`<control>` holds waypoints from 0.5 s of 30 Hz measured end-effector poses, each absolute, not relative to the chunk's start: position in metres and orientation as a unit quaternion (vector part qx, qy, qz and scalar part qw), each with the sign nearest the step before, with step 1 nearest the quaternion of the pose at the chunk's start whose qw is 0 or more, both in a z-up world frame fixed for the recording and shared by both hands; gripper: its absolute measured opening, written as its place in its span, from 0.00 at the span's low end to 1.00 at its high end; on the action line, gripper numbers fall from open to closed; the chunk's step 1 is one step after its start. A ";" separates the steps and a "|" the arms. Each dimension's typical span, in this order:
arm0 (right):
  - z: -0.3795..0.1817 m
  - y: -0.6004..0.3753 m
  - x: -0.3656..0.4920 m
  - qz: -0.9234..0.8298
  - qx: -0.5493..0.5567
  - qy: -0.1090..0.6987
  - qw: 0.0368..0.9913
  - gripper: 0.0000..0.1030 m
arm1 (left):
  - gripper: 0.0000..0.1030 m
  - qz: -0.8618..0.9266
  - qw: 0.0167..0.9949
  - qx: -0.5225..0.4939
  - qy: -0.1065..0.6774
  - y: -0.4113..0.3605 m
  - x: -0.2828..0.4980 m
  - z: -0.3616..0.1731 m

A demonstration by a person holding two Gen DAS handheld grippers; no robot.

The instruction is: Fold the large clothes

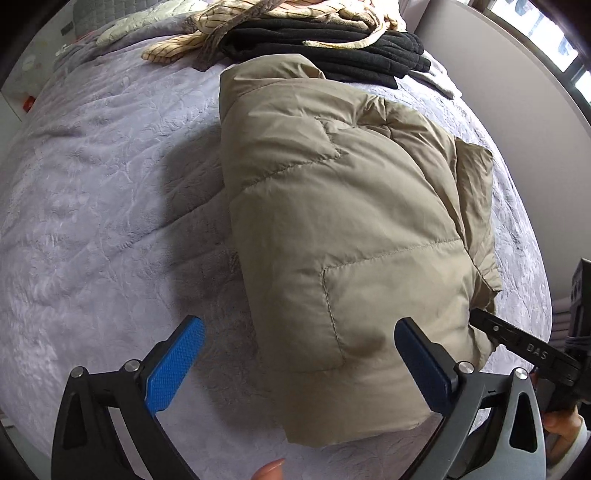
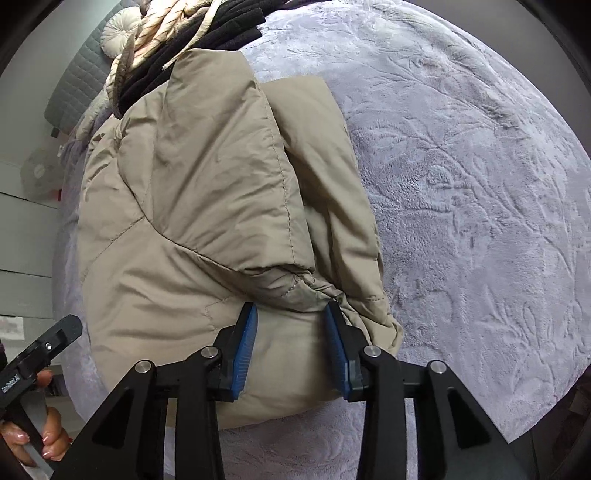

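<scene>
A beige puffer jacket (image 1: pixel 332 203) lies folded into a thick bundle on the lilac bedspread (image 1: pixel 92 184). My left gripper (image 1: pixel 299 325) hangs wide open above the jacket's near left corner; one blue pad is over the bedspread, the other over the fabric, and nothing is gripped. In the right wrist view the jacket (image 2: pixel 184 184) has a sleeve folded over it, and the cuff (image 2: pixel 295 284) lies just ahead of my right gripper (image 2: pixel 291 306). Its jaws stand partly apart over the jacket's near edge, and the pads do not press on the cloth.
A stack of black folded clothes (image 1: pixel 332 48) and a striped cream garment (image 1: pixel 221 33) lie at the far end of the bed. A grey wall and window (image 1: pixel 517 74) run along the right. A hand (image 2: pixel 48 435) holds the left gripper's handle.
</scene>
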State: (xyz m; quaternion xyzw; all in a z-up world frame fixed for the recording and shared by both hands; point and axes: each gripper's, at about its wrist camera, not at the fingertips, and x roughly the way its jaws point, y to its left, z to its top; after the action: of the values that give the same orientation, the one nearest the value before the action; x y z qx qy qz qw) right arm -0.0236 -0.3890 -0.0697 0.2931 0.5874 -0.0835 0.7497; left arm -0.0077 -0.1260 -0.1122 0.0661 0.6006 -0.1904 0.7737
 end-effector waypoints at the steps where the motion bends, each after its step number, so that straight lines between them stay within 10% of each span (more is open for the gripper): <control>1: -0.066 -0.388 -0.023 -0.081 0.293 0.587 0.750 0.46 | 1.00 -0.190 0.773 0.066 0.601 -0.125 -0.007 -0.113; 7: -0.044 -0.393 -0.020 -0.061 0.280 0.570 0.770 0.82 | 1.00 -0.192 0.772 0.066 0.603 -0.124 -0.005 -0.115; 15: -0.043 -0.415 -0.014 -0.051 0.281 0.558 0.779 0.85 | 1.00 -0.186 0.763 0.046 0.618 -0.125 -0.001 -0.125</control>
State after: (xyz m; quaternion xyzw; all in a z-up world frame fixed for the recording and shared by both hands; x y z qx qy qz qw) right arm -0.0139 -0.4148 -0.0427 0.2813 0.5576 -0.0515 0.7793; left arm -0.0007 -0.1253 -0.1247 0.0457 0.6179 -0.1857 0.7626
